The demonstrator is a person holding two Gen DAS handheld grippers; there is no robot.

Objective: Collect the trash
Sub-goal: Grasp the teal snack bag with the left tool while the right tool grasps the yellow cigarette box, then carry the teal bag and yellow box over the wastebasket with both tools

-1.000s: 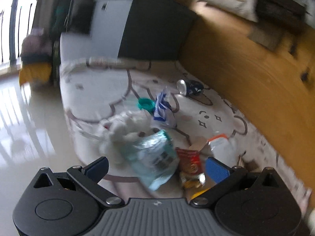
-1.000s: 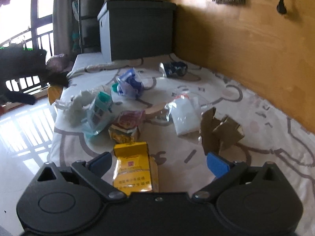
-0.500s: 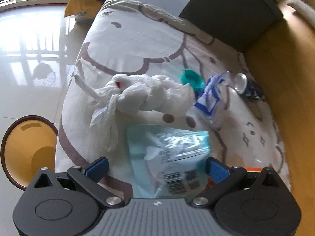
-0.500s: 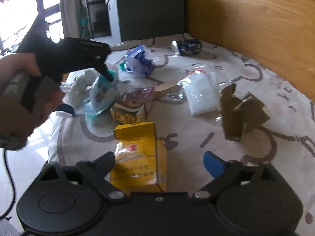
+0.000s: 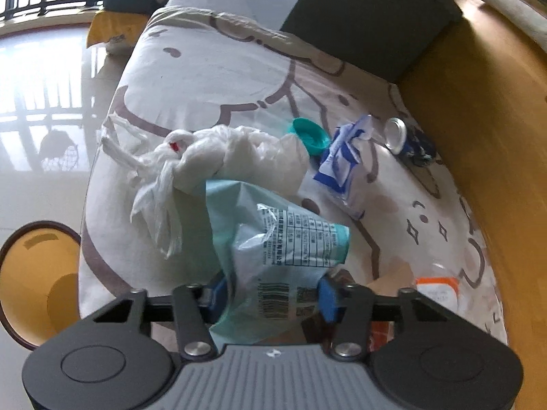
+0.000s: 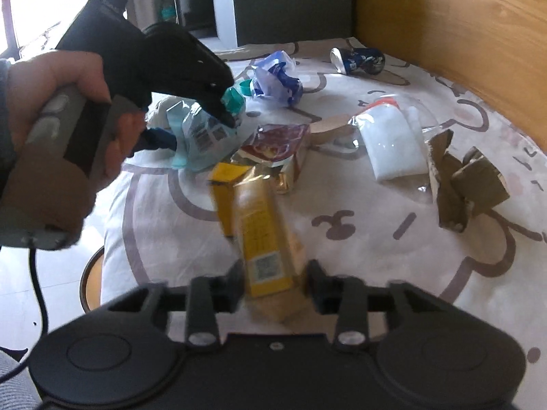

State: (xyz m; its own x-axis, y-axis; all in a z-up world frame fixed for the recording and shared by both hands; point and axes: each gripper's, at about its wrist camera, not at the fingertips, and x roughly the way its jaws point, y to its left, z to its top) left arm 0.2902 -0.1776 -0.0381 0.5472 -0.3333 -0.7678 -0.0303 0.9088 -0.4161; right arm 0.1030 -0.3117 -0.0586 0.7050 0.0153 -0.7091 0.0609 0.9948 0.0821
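Both tongs have just been closing: the left gripper [image 5: 271, 299] clamps the crinkly pale-teal plastic pouch [image 5: 273, 249], the right gripper [image 6: 275, 282] the yellow cardboard carton [image 6: 263, 235], both on the patterned cloth [image 6: 376, 239]. Lift each slowly, keeping the squeeze firm.

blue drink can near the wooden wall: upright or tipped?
Tipped. The blue drink can lies on its side on the patterned sheet, its silver end facing sideways; the left wrist view shows the same.
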